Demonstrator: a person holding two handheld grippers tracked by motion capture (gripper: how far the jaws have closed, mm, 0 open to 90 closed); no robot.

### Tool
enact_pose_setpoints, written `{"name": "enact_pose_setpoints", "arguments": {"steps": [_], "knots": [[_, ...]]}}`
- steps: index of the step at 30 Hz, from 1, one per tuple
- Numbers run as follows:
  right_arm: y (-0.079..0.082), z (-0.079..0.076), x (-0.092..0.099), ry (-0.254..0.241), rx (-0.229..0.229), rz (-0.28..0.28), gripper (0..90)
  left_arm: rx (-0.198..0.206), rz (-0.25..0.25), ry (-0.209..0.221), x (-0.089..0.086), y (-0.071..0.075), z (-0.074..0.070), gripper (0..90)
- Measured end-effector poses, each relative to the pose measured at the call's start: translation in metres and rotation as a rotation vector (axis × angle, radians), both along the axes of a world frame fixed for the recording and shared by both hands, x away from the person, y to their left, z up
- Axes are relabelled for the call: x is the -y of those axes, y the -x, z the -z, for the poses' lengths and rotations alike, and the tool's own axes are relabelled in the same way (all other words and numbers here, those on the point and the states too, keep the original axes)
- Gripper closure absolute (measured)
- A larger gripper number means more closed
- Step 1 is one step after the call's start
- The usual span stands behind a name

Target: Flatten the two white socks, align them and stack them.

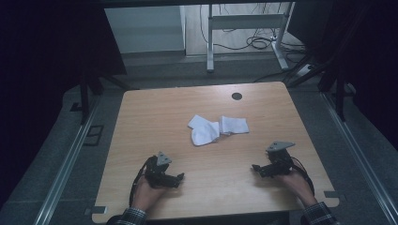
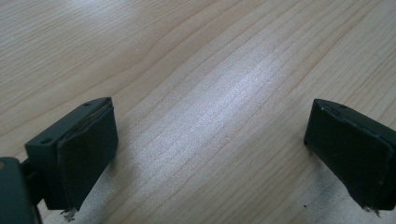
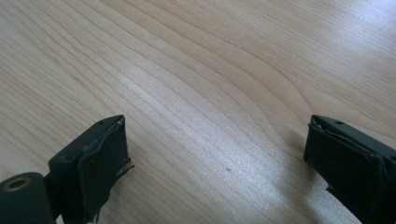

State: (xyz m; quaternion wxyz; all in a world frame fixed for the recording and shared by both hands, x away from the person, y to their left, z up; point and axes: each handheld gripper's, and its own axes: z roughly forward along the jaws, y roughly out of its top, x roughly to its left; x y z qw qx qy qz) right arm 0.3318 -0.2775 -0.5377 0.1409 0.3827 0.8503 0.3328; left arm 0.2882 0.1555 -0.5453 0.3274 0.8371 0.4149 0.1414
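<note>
Both claws, left claw (image 1: 180, 178) and right claw (image 1: 255, 168), sit wide open on the bench (image 1: 155, 117), nothing held. White socks (image 1: 217, 128) lie mid-frame, well apart; probably best to grab opposite ends.

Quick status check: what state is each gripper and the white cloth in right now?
Left hand-held gripper: open, empty, low over bare table.
Right hand-held gripper: open, empty, low over bare table.
White socks: two, lying flat mid-table, overlapping, untouched.
Table: wood top, otherwise bare.
</note>
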Motion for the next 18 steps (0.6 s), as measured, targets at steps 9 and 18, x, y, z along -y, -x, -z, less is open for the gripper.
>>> {"name": "enact_pose_setpoints", "arguments": {"steps": [9, 18], "knots": [[-0.002, -0.008, 0.002, -0.064, -0.007, 0.032, 6.4, 0.000, 0.001, -0.001, 0.000, 0.000, 0.000, 2.6], [-0.006, -0.015, 0.001, -0.078, 0.007, 0.036, 5.7, 0.000, 0.003, -0.001, 0.000, 0.000, 0.000, 2.3]]}}
